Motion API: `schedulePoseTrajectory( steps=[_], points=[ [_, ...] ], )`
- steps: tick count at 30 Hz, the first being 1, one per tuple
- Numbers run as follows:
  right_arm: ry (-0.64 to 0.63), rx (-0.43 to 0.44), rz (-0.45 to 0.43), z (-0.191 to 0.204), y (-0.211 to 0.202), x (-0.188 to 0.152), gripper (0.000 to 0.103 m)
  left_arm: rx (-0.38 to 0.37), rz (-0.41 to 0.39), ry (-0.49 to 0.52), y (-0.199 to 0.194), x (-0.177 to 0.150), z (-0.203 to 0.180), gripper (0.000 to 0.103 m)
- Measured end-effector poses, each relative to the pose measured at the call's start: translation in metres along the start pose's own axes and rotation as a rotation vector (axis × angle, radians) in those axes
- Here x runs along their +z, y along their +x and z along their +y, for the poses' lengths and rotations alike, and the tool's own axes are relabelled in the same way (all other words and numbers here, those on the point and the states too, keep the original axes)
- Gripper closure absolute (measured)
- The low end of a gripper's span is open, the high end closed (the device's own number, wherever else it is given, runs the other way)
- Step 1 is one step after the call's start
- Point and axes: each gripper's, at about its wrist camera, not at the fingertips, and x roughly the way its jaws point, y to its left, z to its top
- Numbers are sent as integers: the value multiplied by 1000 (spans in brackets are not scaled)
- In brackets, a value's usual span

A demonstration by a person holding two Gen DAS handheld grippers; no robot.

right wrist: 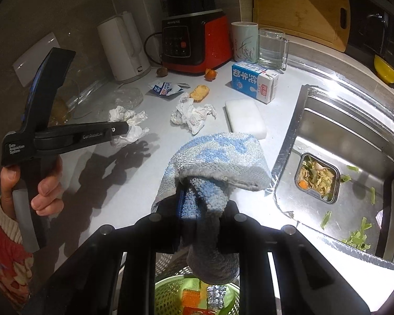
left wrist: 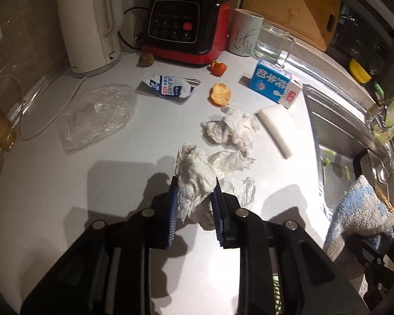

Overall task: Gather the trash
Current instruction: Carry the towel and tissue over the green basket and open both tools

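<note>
My left gripper (left wrist: 194,183) is shut on a crumpled white tissue (left wrist: 194,170) just above the white counter (left wrist: 118,183); it also shows in the right wrist view (right wrist: 128,128). More crumpled tissues (left wrist: 229,128) lie beyond it. A torn blue-white wrapper (left wrist: 170,85), orange peels (left wrist: 220,94), a clear plastic bag (left wrist: 97,114) and a milk carton (left wrist: 274,84) lie further back. My right gripper (right wrist: 199,204) is shut on a blue-grey towel (right wrist: 218,157), held over a green trash basket (right wrist: 170,294).
A white kettle (left wrist: 89,23), red blender (left wrist: 186,23), mug (left wrist: 245,31) and glass (left wrist: 273,42) stand at the back. A white sponge block (left wrist: 278,128) lies near the steel sink (right wrist: 354,141), which holds a food-scrap strainer (right wrist: 317,177). A cutting board (left wrist: 291,5) leans on the wall.
</note>
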Motion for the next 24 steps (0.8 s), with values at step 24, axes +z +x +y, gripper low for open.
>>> schedulePoseTrajectory(
  steps=[24],
  points=[
    [23, 41, -144, -53, -189, -144, 80, -80, 111, 75, -116, -217, -142, 79]
  ],
)
